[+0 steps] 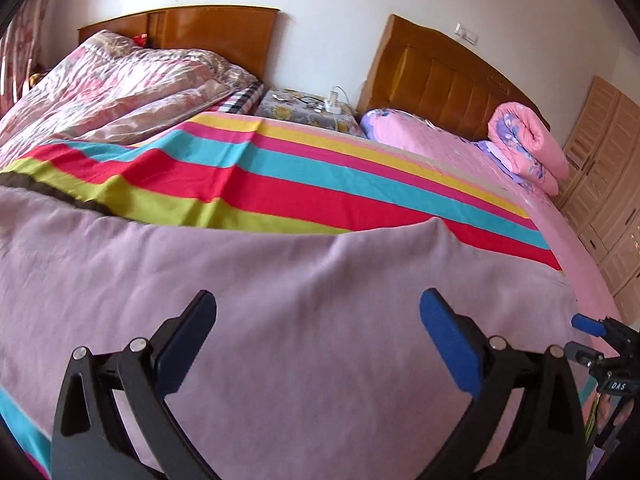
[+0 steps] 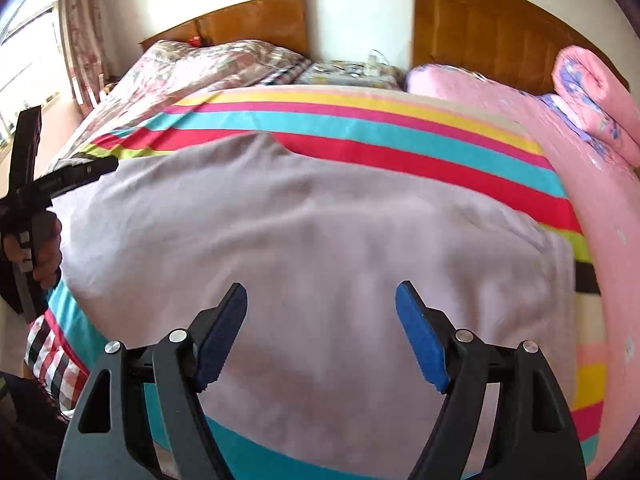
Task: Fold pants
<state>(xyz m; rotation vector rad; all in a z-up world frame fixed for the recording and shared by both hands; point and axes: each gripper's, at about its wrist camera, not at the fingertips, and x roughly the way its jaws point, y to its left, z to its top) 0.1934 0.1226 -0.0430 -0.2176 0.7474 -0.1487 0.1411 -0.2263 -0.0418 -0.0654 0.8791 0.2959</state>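
The pale lilac pants [image 1: 248, 300] lie spread flat on a striped bedsheet [image 1: 280, 176]; they also fill the middle of the right wrist view [image 2: 320, 232]. My left gripper [image 1: 318, 304] hovers over the pants with its jaws wide apart and nothing between them. My right gripper [image 2: 321, 296] also hovers over the pants, jaws wide apart and empty. The right gripper shows at the right edge of the left wrist view [image 1: 592, 336]. The left gripper, held in a hand, shows at the left edge of the right wrist view [image 2: 60, 180].
A rumpled floral quilt [image 1: 120, 92] lies at the far left. A rolled pink quilt [image 1: 528, 144] sits at the far right by a wooden headboard [image 1: 440, 76]. A nightstand [image 1: 304, 108] stands between the beds. Wardrobe doors [image 1: 608, 184] line the right.
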